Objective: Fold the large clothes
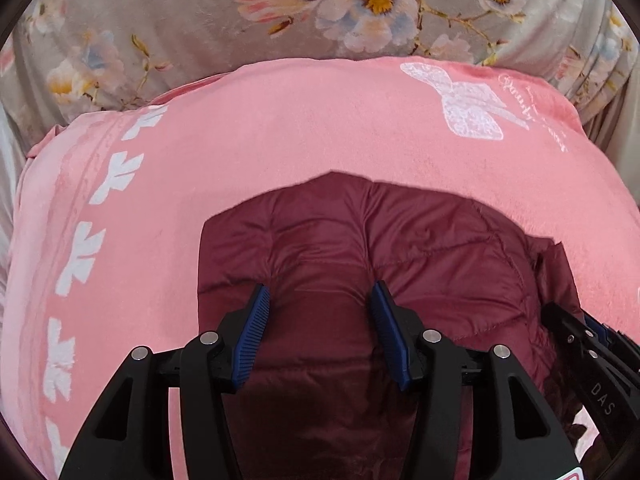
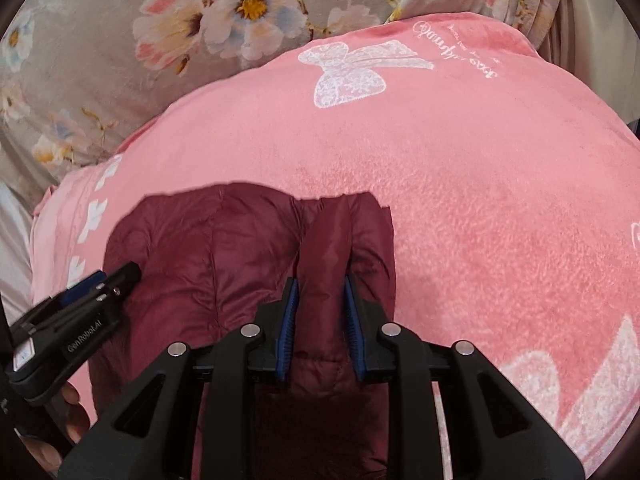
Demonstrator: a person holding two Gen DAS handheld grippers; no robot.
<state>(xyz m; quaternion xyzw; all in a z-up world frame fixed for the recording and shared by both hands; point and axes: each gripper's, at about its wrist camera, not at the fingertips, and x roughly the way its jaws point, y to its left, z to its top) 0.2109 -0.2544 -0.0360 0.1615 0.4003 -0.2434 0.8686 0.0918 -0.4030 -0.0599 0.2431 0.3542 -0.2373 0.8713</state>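
A dark maroon quilted puffer jacket [image 1: 420, 232] lies folded on a pink blanket [image 1: 280, 128]. My left gripper [image 1: 320, 292] has its blue pads pressed into a wide puffy bulge of the jacket near its left side. In the right wrist view, my right gripper [image 2: 321, 292] pinches a narrow raised ridge of the same jacket [image 2: 208, 240] near its right edge. Each gripper shows at the edge of the other's view: the right gripper [image 1: 572, 328] and the left gripper [image 2: 120, 276].
The pink blanket [image 2: 480, 200] has white bow prints and lies on a grey floral sheet [image 1: 200, 20]. The sheet [image 2: 100, 80] bunches into folds at the far side. A person's fingers [image 2: 72, 400] hold the left gripper's handle at the lower left.
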